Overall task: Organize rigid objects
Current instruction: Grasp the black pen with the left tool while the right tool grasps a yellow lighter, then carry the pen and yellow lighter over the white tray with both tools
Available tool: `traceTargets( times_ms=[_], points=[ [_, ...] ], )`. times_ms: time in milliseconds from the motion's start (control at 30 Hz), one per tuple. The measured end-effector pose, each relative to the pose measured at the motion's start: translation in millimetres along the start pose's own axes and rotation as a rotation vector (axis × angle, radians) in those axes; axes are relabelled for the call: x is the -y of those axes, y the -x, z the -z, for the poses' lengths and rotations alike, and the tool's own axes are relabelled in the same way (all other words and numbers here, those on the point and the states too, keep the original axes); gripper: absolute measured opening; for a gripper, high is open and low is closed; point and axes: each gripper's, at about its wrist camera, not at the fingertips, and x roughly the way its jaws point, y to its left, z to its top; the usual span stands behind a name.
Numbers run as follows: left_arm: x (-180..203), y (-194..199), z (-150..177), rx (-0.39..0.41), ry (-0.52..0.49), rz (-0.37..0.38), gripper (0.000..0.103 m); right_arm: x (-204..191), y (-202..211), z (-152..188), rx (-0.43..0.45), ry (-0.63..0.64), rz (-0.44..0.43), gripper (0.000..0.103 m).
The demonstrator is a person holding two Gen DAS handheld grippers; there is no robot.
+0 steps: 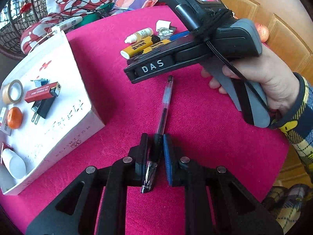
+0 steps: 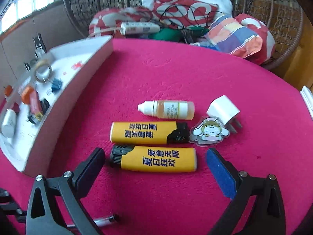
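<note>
My left gripper (image 1: pixel 155 146) is shut on a clear black-ink pen (image 1: pixel 163 109) that lies along the pink cloth; the pen's far end also shows in the right wrist view (image 2: pixel 103 220). My right gripper (image 2: pixel 154 164) is open, its fingers on either side of the near yellow lighter (image 2: pixel 156 159); from the left wrist view the gripper (image 1: pixel 135 72) hovers above the pen's far end. Behind lie a second yellow lighter (image 2: pixel 144 132), a small dropper bottle (image 2: pixel 168 109), a white plug (image 2: pixel 224 111) and a cartoon charm (image 2: pixel 208 133).
A white box (image 1: pixel 64 137) stands at the left, holding a tape roll (image 1: pixel 13 91), a red lighter (image 1: pixel 42 92), a black plug (image 1: pixel 42 108), an orange (image 1: pixel 14 117) and a white tube (image 1: pixel 14 163). Cushions and cables (image 2: pixel 185 13) lie beyond the pink table.
</note>
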Motion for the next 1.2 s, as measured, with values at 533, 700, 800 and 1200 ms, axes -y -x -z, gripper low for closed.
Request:
traceTargets(
  times_ms=[533,700,800,1200],
  points=[
    [4,-5,-9,0.057,-0.076,0.058,0.008,62,98,31,0.229,-0.284,-0.075,0.081],
    [4,34,-13,0.223,-0.069,0.054,0.008,64,147,26,0.395,-0.311,-0.052,0.081],
    [4,76,-14,0.397,-0.066,0.020,0.008,54,180,27,0.525,-0.294,0.015,0.081],
    [-79,204,-14,0.759,0.155,-0.175,0.008,42,273,27,0.860,-0.286,0.130,0.081]
  ],
)
